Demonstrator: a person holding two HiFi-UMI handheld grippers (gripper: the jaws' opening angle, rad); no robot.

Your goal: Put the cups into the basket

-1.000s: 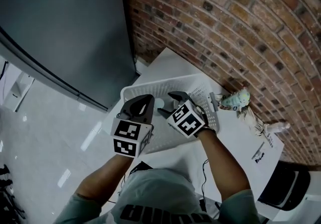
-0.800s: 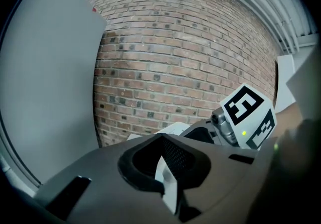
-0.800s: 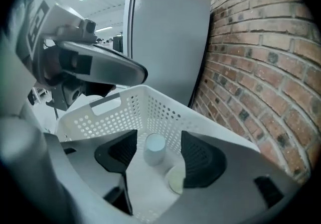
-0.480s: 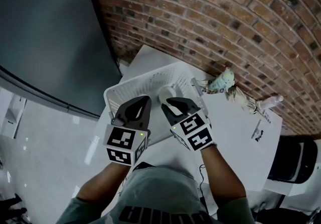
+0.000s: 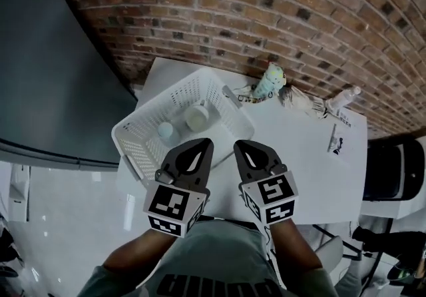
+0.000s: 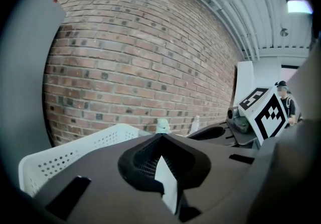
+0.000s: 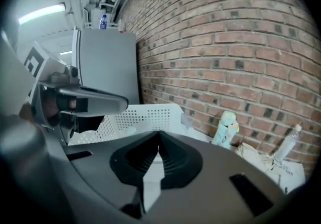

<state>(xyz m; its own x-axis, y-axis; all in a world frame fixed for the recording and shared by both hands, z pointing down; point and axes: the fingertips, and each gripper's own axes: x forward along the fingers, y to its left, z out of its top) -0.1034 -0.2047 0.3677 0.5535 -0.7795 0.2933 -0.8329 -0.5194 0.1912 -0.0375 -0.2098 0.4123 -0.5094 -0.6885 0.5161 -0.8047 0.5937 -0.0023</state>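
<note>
The white perforated basket (image 5: 143, 149) stands on the left part of the white table (image 5: 313, 169). Inside it sit a pale cup (image 5: 198, 117) and a smaller bluish cup (image 5: 165, 132). My left gripper (image 5: 205, 144) hovers shut just in front of the basket's near side, holding nothing. My right gripper (image 5: 240, 146) is beside it to the right; its jaws have just been closing with nothing between them, and they now meet. The left gripper view shows shut jaws (image 6: 161, 135) with the basket rim (image 6: 75, 153) beyond. The right gripper view shows shut jaws (image 7: 159, 132) facing the basket (image 7: 145, 115).
A pale green figure (image 5: 269, 81), a crumpled bag (image 5: 301, 100) and a plastic bottle (image 5: 343, 97) lie along the brick wall (image 5: 266, 9). A printed card (image 5: 335, 140) rests on the table's right side. A grey cabinet (image 5: 40, 76) stands to the left.
Both grippers have drawn back from over the basket toward the near table edge. The right jaws went from open to shut. A cup that was by the right gripper now rests in the basket.
</note>
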